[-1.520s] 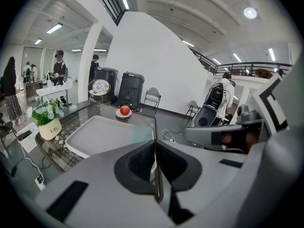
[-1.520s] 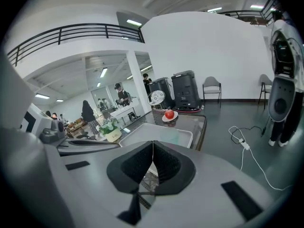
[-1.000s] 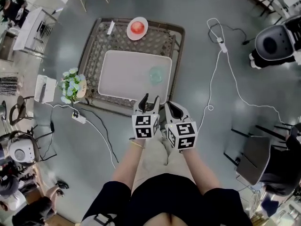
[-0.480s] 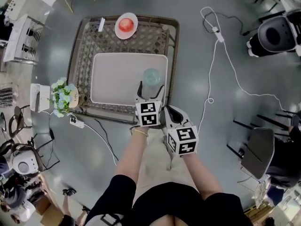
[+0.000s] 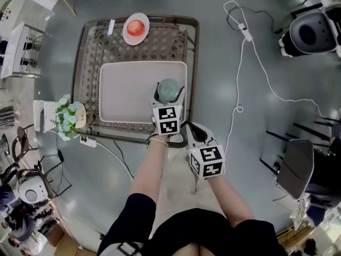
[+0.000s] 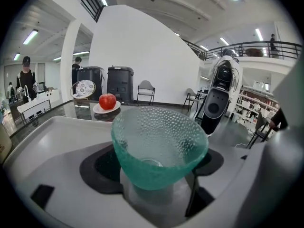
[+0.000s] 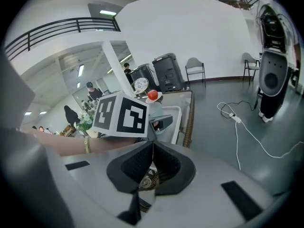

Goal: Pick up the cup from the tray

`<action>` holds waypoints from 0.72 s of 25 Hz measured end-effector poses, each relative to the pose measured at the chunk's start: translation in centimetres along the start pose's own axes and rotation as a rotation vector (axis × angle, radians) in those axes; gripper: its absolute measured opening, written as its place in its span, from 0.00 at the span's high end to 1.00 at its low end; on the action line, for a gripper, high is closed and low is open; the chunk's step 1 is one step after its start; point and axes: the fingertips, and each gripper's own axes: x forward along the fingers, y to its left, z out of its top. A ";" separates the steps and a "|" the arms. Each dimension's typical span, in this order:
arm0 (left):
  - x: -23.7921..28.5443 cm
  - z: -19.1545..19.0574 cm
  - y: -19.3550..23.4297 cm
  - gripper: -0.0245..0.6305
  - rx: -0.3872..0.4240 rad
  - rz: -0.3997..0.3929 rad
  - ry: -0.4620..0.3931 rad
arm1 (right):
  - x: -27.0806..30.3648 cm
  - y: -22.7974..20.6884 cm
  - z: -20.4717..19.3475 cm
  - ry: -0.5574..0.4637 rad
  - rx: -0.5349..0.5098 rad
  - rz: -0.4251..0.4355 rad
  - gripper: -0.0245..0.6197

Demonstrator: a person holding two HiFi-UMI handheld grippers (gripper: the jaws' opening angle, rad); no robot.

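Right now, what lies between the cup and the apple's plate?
Head view: bare tray, then woven tabletop; nothing else between cup and plate.

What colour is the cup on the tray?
The cup is see-through teal, covered in bumps; clearest in left gripper view.

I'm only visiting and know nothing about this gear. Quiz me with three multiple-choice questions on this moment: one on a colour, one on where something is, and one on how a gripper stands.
1. What colour is the apple on the plate?
A. Green. B. Red. C. Yellow.

2. Where is the cup?
A. On the plate, beside the apple. B. On the tray, near its right edge. C. Held up in the air.

3. How do the left gripper's jaws stand?
A. Shut, empty. B. Shut on the apple. C. Apart, with the cup between them.

Answers:
1 B: the apple is plainly red in the head view.
2 B: the cup rests on the tray's right side.
3 C: the jaws have just been opening and flank the cup.
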 end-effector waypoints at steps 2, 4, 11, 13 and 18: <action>0.1 0.2 -0.1 0.35 0.013 0.003 -0.012 | 0.0 0.0 -0.1 0.005 0.000 0.001 0.95; 0.0 0.3 0.0 0.36 0.013 0.008 -0.017 | 0.0 0.0 -0.1 0.007 0.001 0.002 0.95; 0.0 0.3 0.2 0.36 0.012 0.014 -0.013 | -0.4 -0.2 -0.1 0.004 -0.003 0.000 0.95; -0.2 0.4 0.3 0.36 0.009 0.017 -0.013 | -0.6 -0.3 0.0 0.000 -0.003 -0.003 0.95; -1.2 0.8 -0.1 0.36 0.010 0.018 -0.012 | -1.1 -0.6 0.4 -0.014 -0.007 -0.008 0.95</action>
